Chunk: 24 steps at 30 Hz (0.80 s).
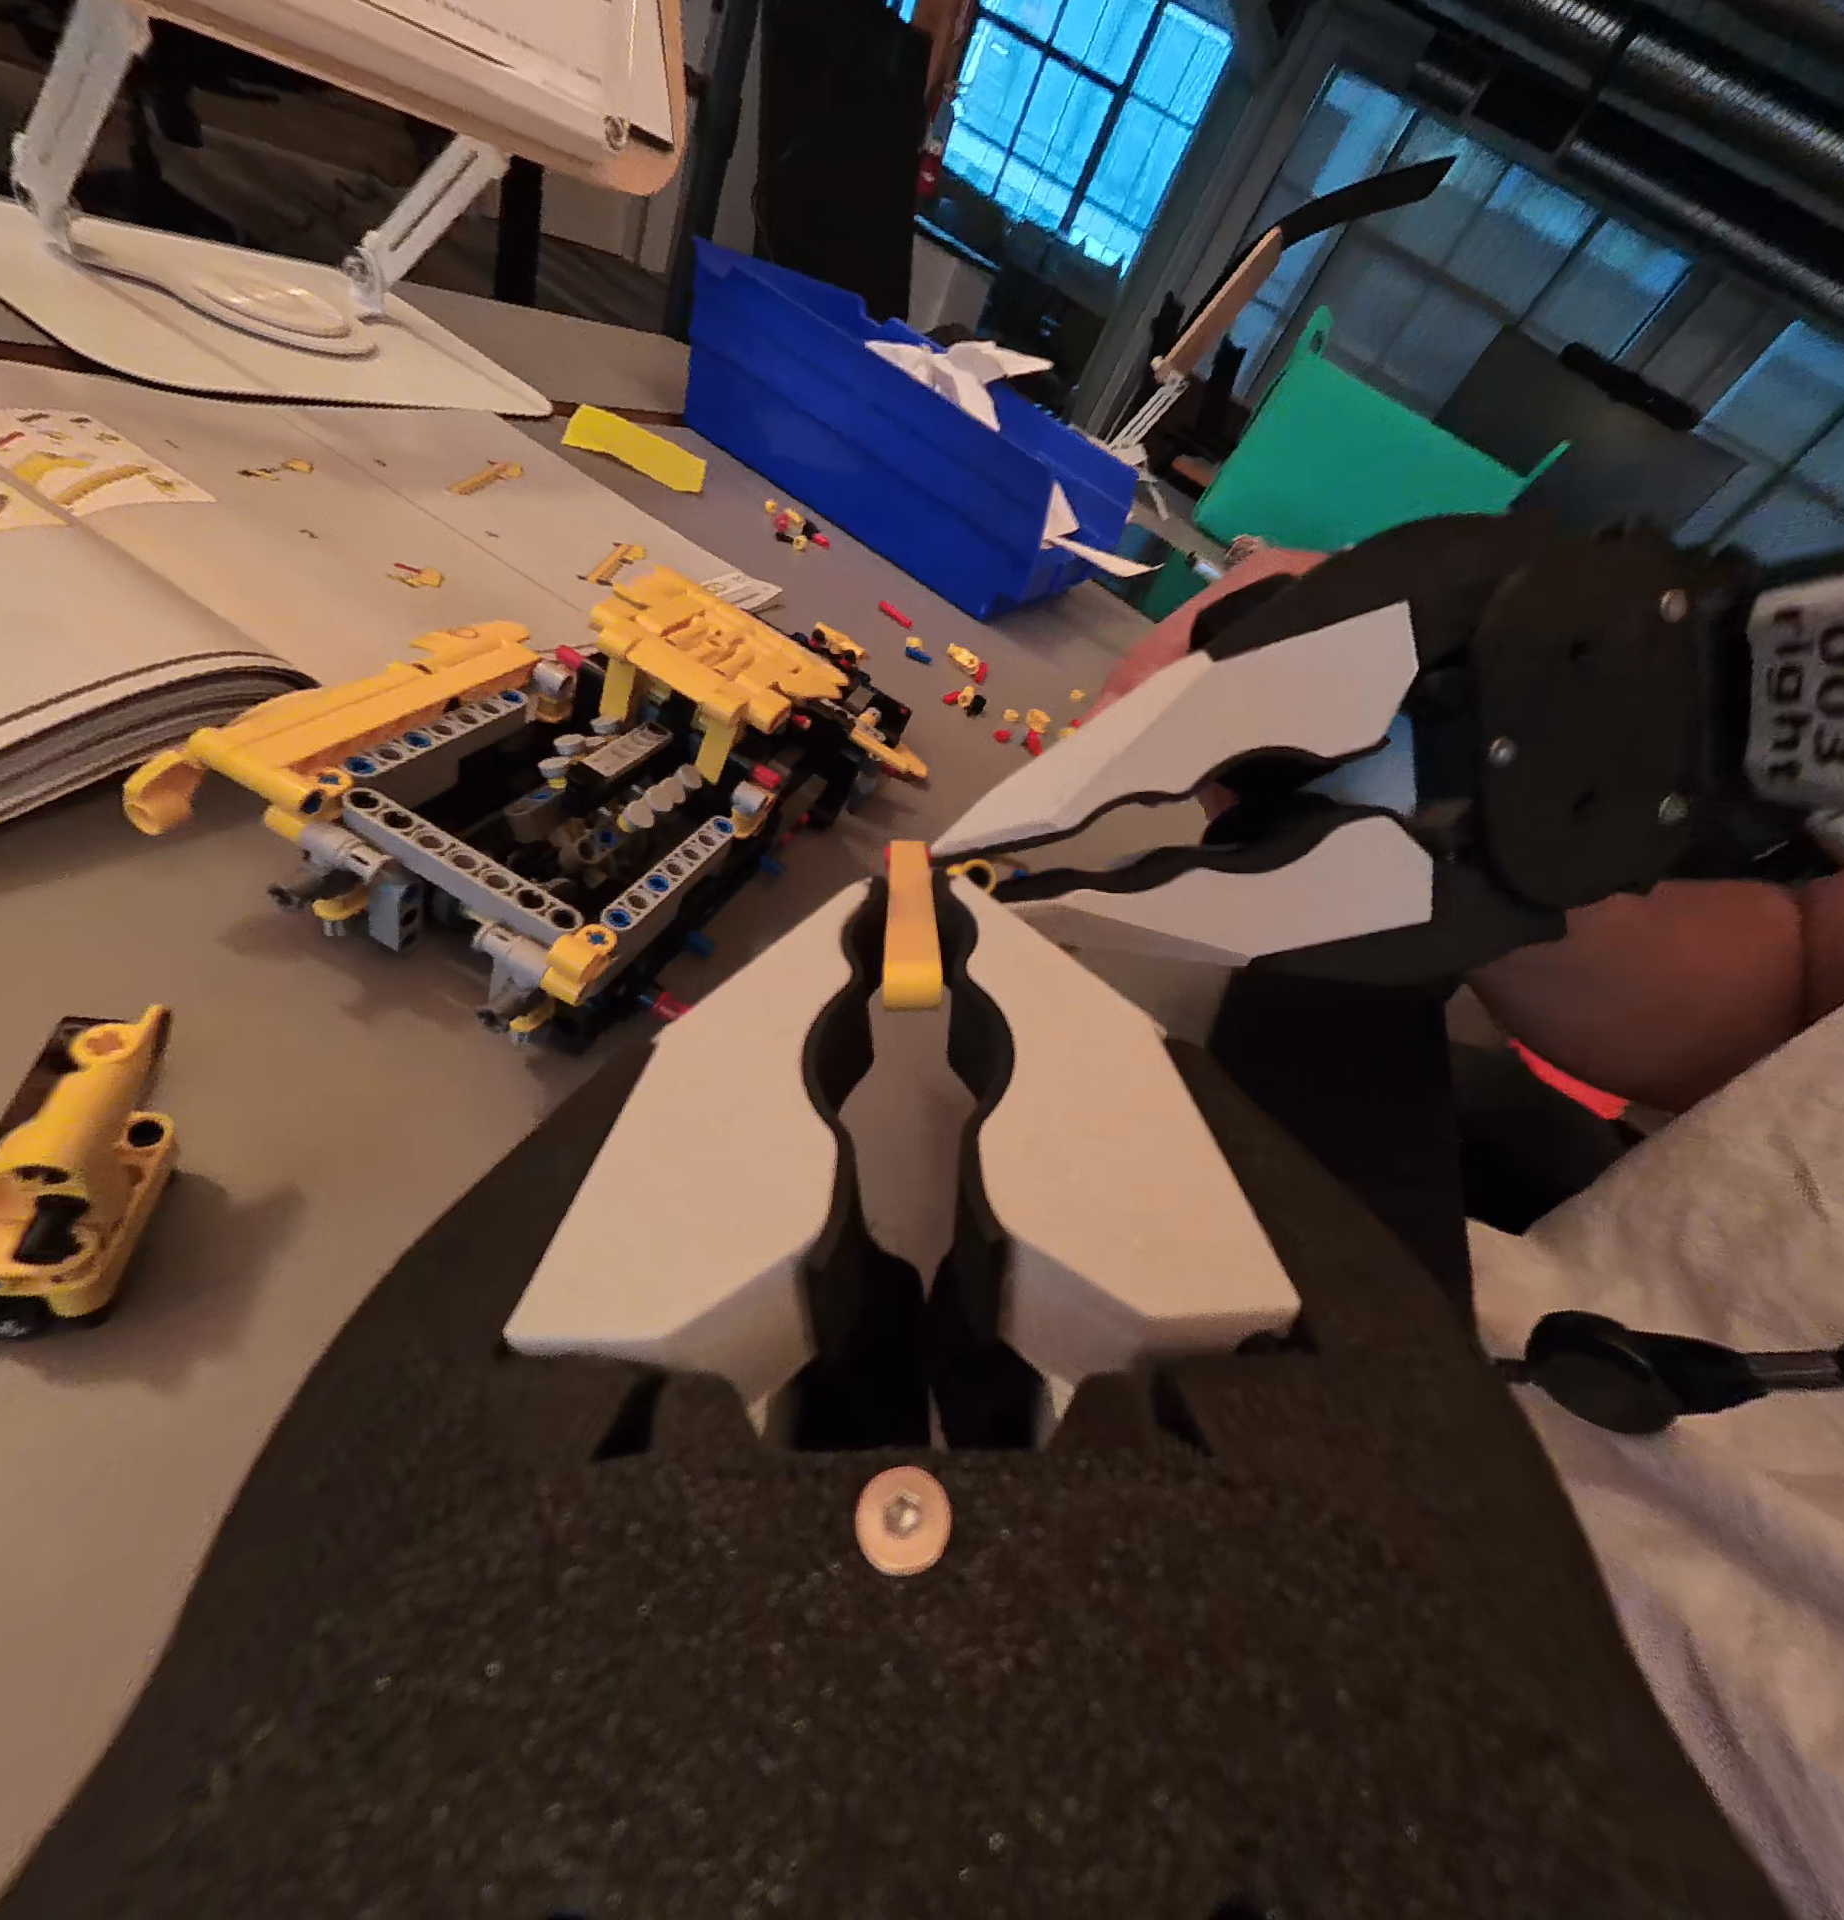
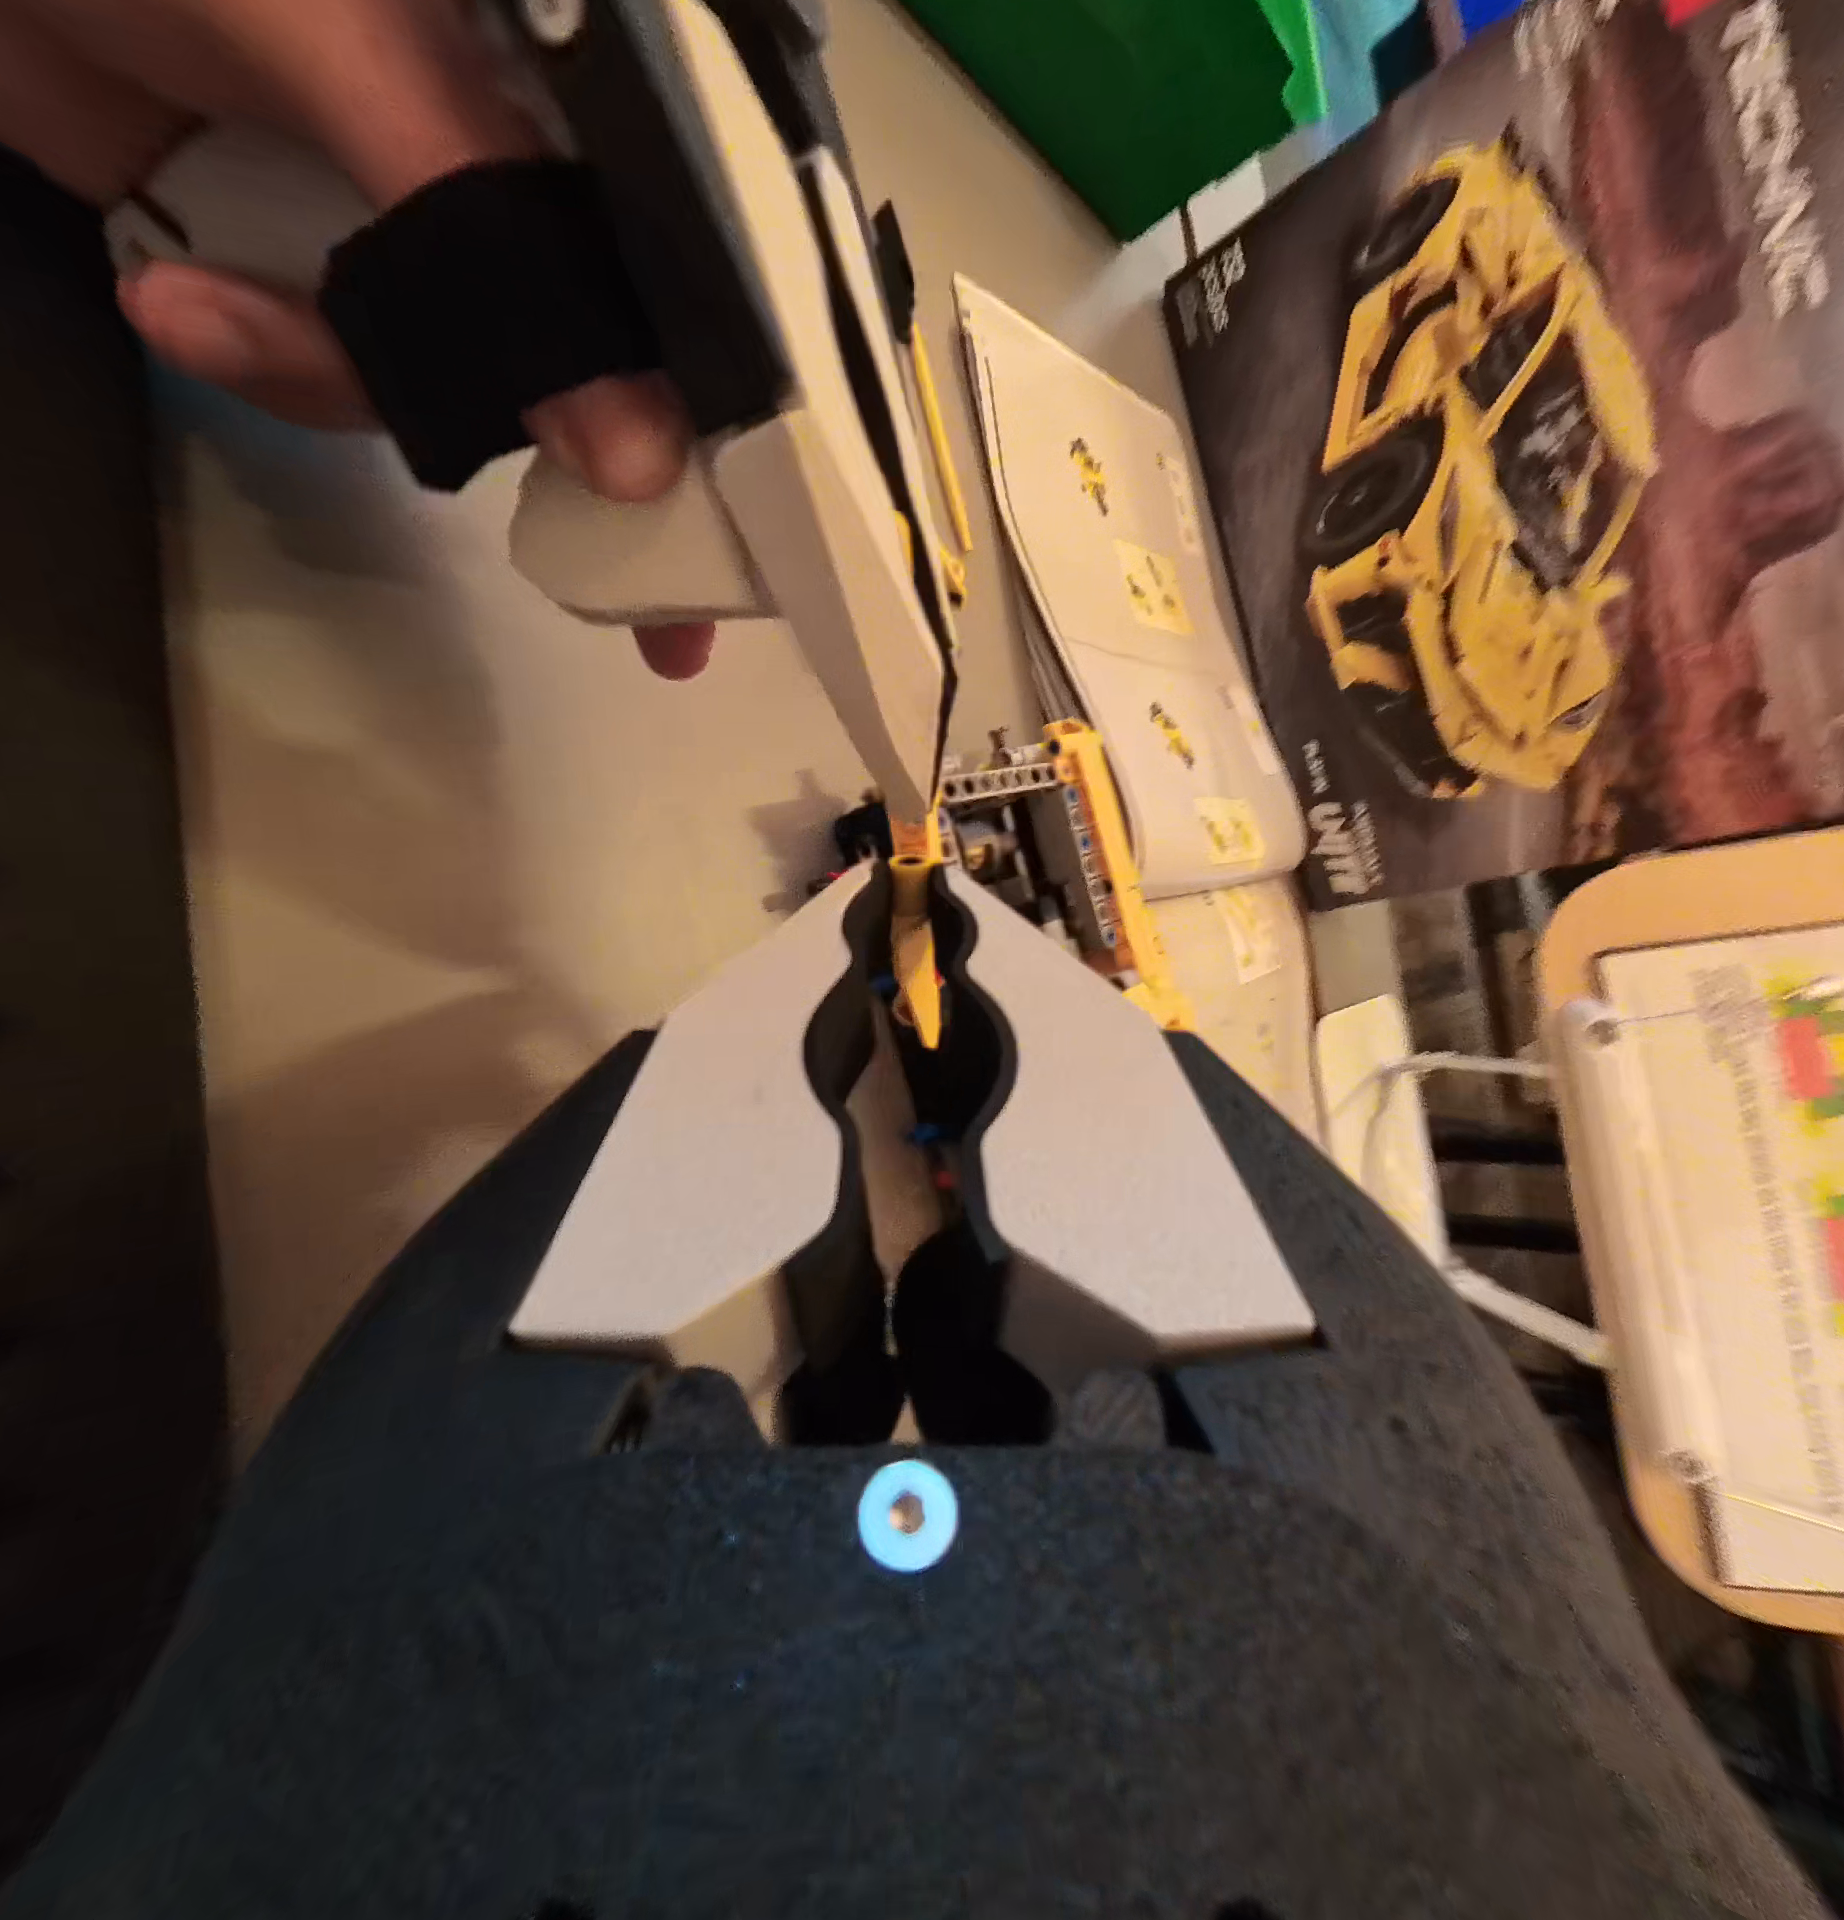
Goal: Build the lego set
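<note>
My left gripper (image 1: 910, 883) is shut on a flat yellow lego piece (image 1: 913, 935) that stands upright between its fingers, above the table. My right gripper (image 1: 965, 868) comes in from the right, shut on a small yellow piece (image 1: 978, 873). The two grippers' tips meet. In the right wrist view my right gripper (image 2: 907, 873) holds that pointed yellow piece (image 2: 918, 966), and the left gripper (image 2: 913, 816) reaches down to it from above. The half-built yellow and grey car chassis (image 1: 523, 821) lies on the table behind, also in the right wrist view (image 2: 1063, 831).
A small yellow sub-assembly (image 1: 66, 1174) lies at the left. An open instruction booklet (image 1: 118, 582), loose small pieces (image 1: 959, 686), a blue bin (image 1: 897, 457) and a green bin (image 1: 1344, 468) lie farther back. The set's box (image 2: 1520, 468) and a board on a stand (image 2: 1728, 1195) are at the right. The tips of both grippers are at nearly the same place.
</note>
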Motion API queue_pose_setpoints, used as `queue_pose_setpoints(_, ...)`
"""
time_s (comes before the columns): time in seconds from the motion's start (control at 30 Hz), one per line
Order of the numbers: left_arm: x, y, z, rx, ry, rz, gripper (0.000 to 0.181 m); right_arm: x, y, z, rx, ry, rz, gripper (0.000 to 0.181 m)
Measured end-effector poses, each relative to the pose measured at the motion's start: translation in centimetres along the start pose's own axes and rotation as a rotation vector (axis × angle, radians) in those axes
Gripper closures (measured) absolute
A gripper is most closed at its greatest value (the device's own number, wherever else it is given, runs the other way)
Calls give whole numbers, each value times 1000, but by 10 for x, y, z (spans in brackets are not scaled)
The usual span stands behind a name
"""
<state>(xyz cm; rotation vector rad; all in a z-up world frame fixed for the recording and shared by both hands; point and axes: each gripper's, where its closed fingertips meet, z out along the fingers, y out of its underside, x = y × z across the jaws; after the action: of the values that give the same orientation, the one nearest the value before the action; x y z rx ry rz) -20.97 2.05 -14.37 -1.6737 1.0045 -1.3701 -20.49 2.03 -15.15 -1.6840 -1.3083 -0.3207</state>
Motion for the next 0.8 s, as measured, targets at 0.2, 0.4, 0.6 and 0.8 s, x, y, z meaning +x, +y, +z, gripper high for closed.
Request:
queue_pose_setpoints(0.2,-3,1,1,-4,0,-20,174,1,2,3,-28,109,-95,175)
queue_pose_setpoints(0.4,17,-6,-3,38,56,132,173,7,-22,-30,177,-364,330,135)
queue_pose_setpoints(0.6,44,-2,-2,45,98,369,173,-8,-9,-39,127,-691,255,135)
queue_pose_setpoints(0.8,43,4,2,5,74,402,173,-23,-2,-33,36,-765,191,159)
